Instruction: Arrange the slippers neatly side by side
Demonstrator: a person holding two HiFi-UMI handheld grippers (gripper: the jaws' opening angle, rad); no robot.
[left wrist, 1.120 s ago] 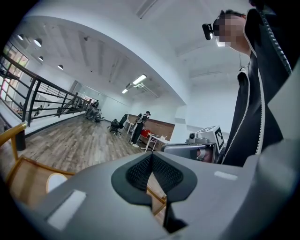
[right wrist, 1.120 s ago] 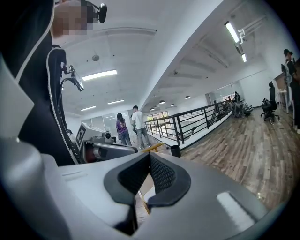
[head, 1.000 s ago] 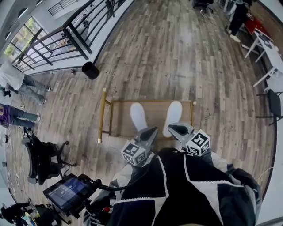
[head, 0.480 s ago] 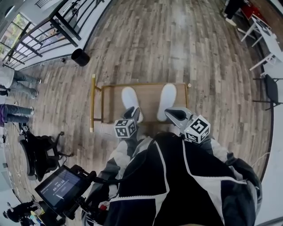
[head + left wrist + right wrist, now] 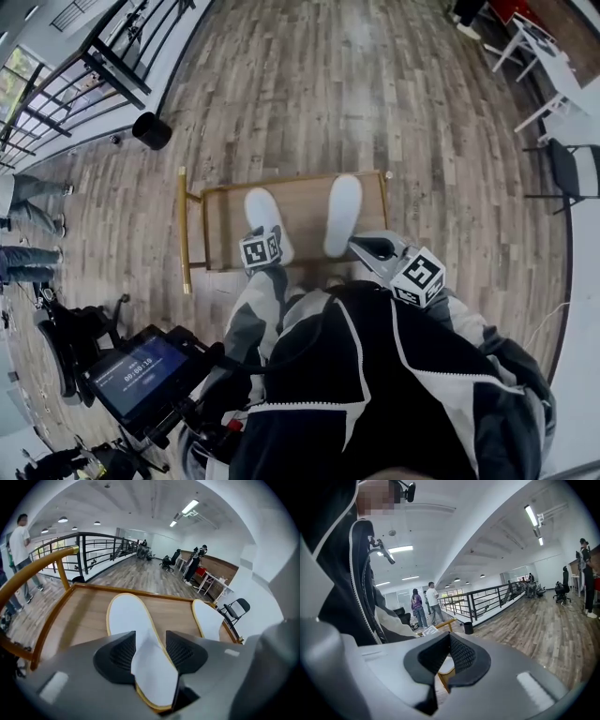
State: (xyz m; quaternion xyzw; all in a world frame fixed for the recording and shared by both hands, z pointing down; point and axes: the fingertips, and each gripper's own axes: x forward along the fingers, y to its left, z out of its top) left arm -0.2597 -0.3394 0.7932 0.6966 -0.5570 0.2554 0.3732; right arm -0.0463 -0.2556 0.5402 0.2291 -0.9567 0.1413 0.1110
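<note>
Wood-plank flooring (image 5: 375, 94) spreads out all around us. Nearest to us, on the left, a small lit screen (image 5: 136, 373) sits on a black mount.

Just past our jacket sleeves, the left gripper (image 5: 151, 637) is angled down over the low wooden platform (image 5: 305, 211). Its jaws have just been opening and now stand spread wide. The near end of the left slipper (image 5: 129, 616) lies flat between them, and we can't see the pads pressing on it.

Over on the right, the right gripper (image 5: 450, 637) hangs at the platform's near edge. Its fingers are pressed together with nothing pinched between them.

Both white slippers are on the board, and the right slipper (image 5: 343, 214) lies apart from its mate with bare wood between. Their near ends sit closer together than their far ends, so they splay outward.

A gold rail (image 5: 183, 230) runs along the platform's left side. Farther off on the left we spot a black bin (image 5: 150, 131), and beyond it a dark railing (image 5: 112, 66).
</note>
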